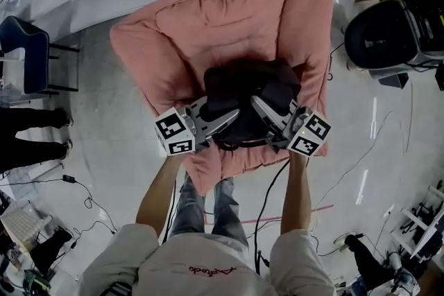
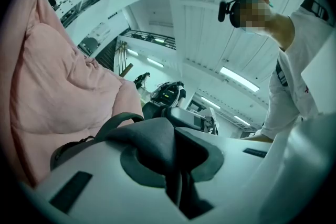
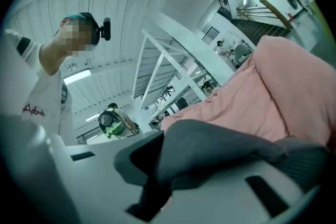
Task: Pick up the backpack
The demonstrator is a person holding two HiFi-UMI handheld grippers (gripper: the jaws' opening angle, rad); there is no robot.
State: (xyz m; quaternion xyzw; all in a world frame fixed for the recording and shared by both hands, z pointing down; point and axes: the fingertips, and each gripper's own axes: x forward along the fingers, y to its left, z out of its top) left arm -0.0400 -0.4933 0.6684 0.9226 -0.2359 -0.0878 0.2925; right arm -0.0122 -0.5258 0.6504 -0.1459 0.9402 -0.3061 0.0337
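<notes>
Left claw [image 2: 176,157], right claw [image 3: 157,165] both clamped on backpack [image 1: 250,86] fabric, pinch seen close-up only, whole pink cushion [image 1: 229,17] only overhead

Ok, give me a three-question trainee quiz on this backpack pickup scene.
1. True or false: the backpack lies on a wooden table.
2. What is between the jaws of the left gripper? A) dark backpack fabric B) pink cushion C) nothing
3. Fill in: the right gripper is ____ on the backpack.
Key: 1 false, it is over the seat of the pink armchair; 2 A; 3 shut.
</notes>
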